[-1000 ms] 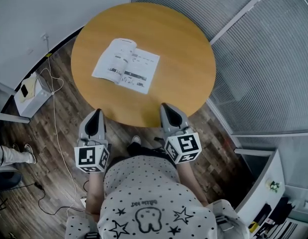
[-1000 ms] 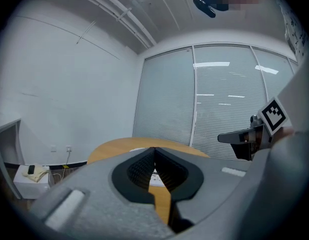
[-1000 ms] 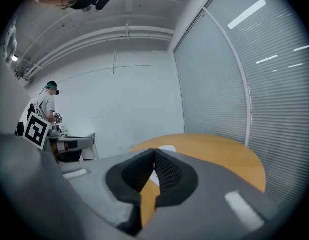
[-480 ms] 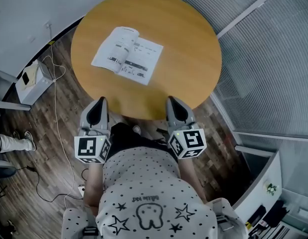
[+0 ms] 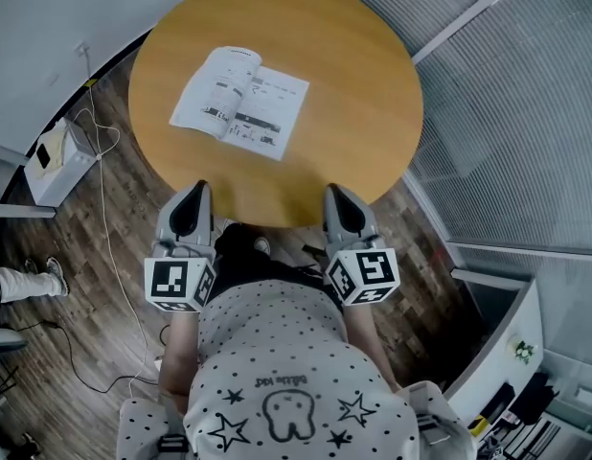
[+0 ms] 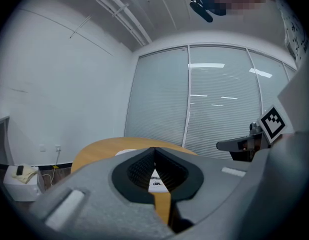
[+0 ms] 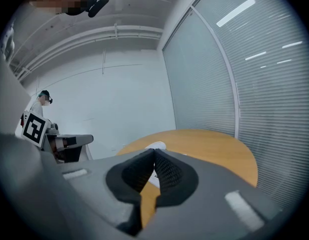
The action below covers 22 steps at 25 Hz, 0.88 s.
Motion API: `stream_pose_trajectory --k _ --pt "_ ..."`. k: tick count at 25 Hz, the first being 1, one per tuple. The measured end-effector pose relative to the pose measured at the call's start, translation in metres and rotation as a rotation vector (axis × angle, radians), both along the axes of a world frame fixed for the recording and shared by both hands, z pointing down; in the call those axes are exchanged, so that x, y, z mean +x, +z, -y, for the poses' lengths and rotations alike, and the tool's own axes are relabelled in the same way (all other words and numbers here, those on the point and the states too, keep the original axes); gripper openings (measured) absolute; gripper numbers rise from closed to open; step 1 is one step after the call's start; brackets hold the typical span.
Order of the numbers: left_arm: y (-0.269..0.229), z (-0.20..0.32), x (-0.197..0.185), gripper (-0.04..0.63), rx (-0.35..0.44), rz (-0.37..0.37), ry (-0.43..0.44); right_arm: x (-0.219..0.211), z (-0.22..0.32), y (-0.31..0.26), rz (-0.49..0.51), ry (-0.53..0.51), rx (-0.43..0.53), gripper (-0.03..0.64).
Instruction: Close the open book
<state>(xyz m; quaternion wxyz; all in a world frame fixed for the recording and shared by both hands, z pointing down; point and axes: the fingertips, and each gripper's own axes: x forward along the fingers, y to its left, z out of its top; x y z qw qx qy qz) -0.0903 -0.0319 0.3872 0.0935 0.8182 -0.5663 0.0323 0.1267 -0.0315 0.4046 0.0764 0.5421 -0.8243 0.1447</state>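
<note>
Holding 2 grippers at the near edge of 1 round tabletop, with 1 open book on it.
My left gripper and right gripper both have their fingers clenched tight, with nothing between them; the open book lies flat, pages up, on the tabletop's far left part, well apart from both.

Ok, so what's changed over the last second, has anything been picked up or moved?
Very little. The left gripper and right gripper have drifted slightly at the near edge of the table, still short of the book. Nothing was gripped or released. Unchanged: both pairs of jaws shut and empty, the book lying open and untouched in the same spot.
</note>
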Motion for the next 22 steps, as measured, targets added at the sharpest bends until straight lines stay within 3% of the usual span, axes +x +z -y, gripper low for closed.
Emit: stream_pose_trajectory --k 22 --pt "-0.010 0.107 -0.072 0.009 -0.008 -0.040 0.125 -0.052 0.060 -0.012 -0.025 0.197 -0.021 0.003"
